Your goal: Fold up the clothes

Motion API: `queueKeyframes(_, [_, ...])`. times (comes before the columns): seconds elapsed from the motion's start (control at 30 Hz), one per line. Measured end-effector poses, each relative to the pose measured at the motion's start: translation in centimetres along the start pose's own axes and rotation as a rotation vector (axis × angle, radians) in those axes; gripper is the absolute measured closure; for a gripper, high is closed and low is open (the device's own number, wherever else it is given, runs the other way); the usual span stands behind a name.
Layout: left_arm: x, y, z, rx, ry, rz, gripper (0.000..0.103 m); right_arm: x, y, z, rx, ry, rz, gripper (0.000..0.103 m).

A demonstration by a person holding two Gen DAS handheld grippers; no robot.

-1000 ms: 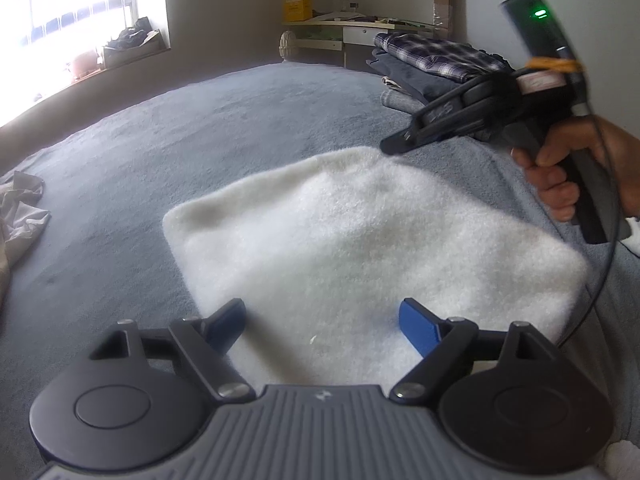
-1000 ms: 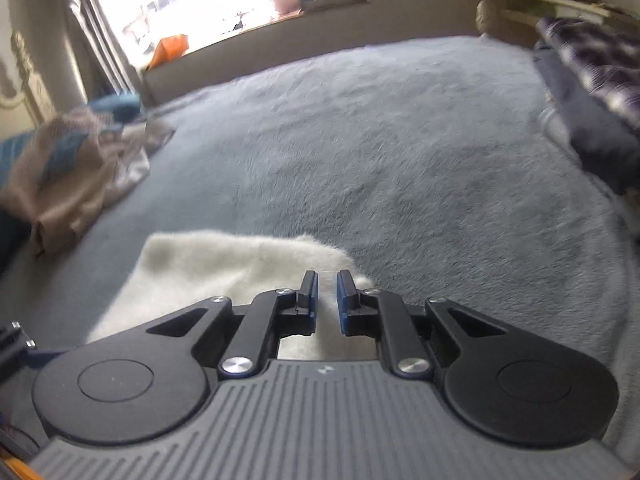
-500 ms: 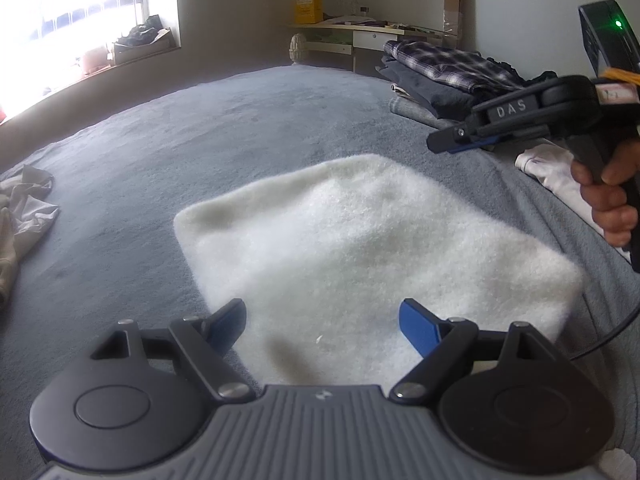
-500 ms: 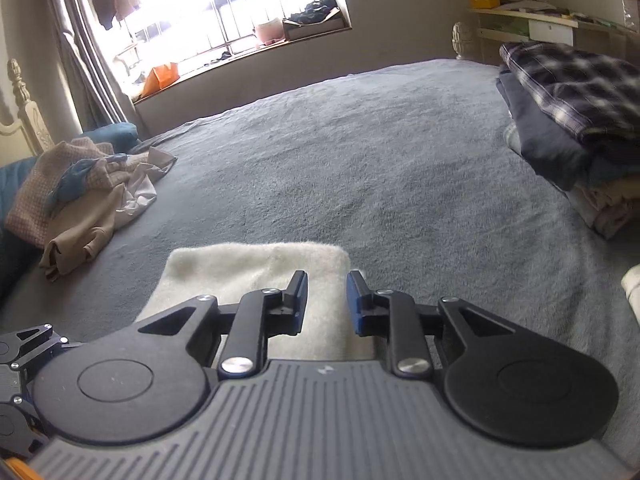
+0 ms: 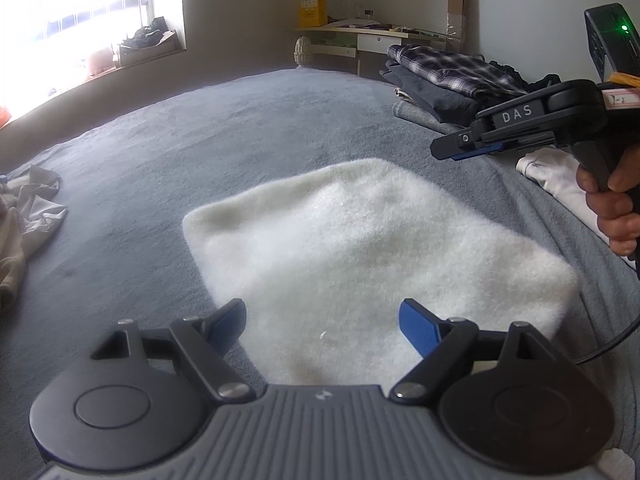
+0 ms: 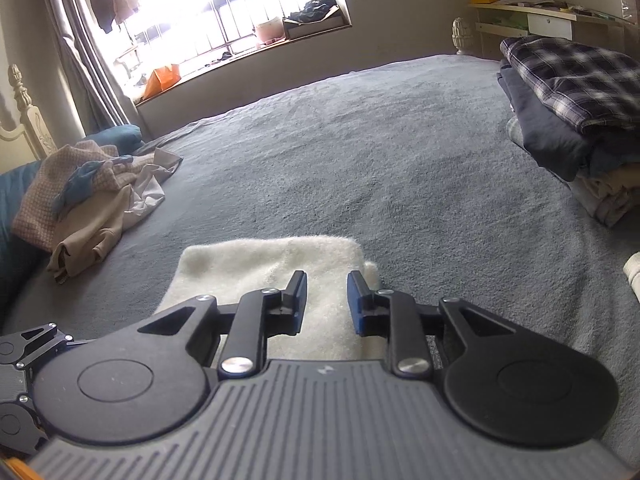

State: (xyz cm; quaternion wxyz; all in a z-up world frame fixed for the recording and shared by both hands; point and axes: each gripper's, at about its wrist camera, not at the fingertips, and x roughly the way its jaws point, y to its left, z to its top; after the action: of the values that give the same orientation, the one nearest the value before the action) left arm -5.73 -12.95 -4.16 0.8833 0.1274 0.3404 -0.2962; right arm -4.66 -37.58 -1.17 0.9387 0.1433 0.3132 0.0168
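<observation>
Left wrist view: the folded white garment (image 5: 360, 248) lies flat on the bed (image 5: 240, 128), directly ahead of the wide-open, empty left fingers (image 5: 322, 320); the right fingers (image 6: 327, 300), slightly parted and empty, hover over its far-right corner.

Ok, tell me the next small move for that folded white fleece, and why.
Probably lower the left tongs onto the near edge of the white fleece. It lies folded flat on the bed, neither tongs hold anything, and the stack of folded clothes waits at the right.
</observation>
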Motion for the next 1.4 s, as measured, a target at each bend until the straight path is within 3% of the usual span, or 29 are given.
queueKeyframes(1.4, [0.57,-0.11,-0.31,0.001,0.031,-0.002,0.018,0.78,-0.22,-0.61,0.032,0.042,0.007,0.082])
